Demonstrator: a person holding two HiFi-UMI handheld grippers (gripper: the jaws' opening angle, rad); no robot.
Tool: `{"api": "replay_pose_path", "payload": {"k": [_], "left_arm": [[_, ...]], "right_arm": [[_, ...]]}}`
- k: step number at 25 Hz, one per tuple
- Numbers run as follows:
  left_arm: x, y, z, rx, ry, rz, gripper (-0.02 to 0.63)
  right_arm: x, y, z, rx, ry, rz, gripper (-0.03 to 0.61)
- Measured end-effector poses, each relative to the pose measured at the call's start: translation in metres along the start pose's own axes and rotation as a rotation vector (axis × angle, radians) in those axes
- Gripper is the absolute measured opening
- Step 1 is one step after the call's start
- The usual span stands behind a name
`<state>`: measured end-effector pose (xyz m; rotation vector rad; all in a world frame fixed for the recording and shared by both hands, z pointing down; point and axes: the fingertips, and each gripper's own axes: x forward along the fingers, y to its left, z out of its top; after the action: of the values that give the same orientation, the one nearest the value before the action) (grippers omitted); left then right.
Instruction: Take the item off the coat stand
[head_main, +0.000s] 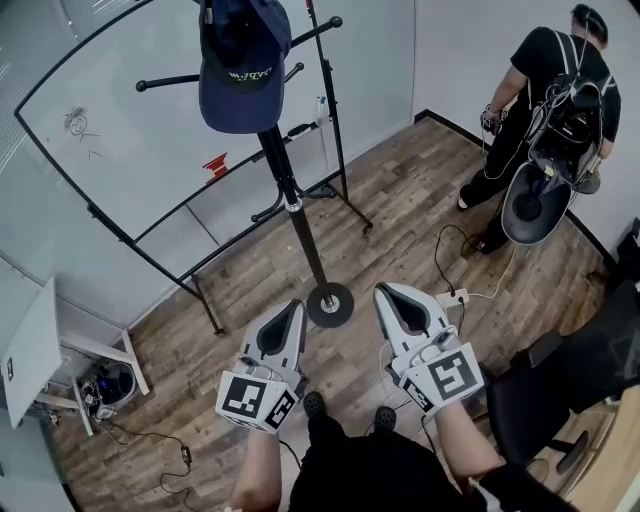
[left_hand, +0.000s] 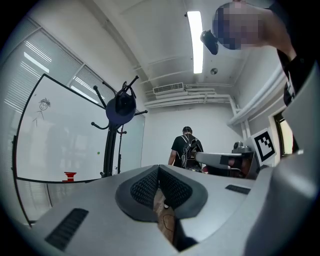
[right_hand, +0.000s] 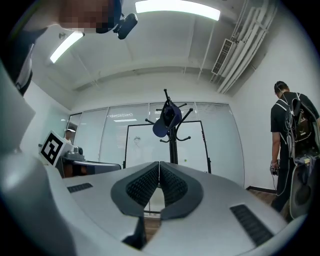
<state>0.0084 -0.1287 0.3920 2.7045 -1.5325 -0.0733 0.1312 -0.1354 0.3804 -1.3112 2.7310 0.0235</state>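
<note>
Dark blue cap (head_main: 240, 75) hangs at the top of the coat stand (head_main: 298, 215), draped over an upper peg. It is well above both my grippers.

Left gripper (head_main: 293, 306): pads clenched tip to tip, nothing between them. Right gripper (head_main: 384, 293): likewise pressed shut and empty. They sit low, one on each side of the stand's round base (head_main: 330, 304), and point roughly level toward the pole.

Judgement: this is the approach, and no grasp has been started.

How I would do it:
- Raise one gripper to cap height and spread its pads before it arrives, not at the cap.
- Pinch the brim or the crown's edge, whichever faces me.
- Lift the cap up off the peg first, then draw it away. The pole is slim on a small base, so a sideways tug may rock it.
- The spare gripper could steady the pole.
- The whiteboard (head_main: 150, 140) stands just behind the stand, so I should keep the reach short.
</note>
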Motion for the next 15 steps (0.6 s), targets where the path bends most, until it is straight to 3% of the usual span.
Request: {"api": "replay_pose_path", "payload": {"k": [15], "left_arm": [[0.023, 0.117, 0.037, -0.001, -0.072, -0.073, 0.015]], "right_arm": [[0.104, 0.024, 0.017, -0.059, -0.007, -0.109, 0.031]]}}
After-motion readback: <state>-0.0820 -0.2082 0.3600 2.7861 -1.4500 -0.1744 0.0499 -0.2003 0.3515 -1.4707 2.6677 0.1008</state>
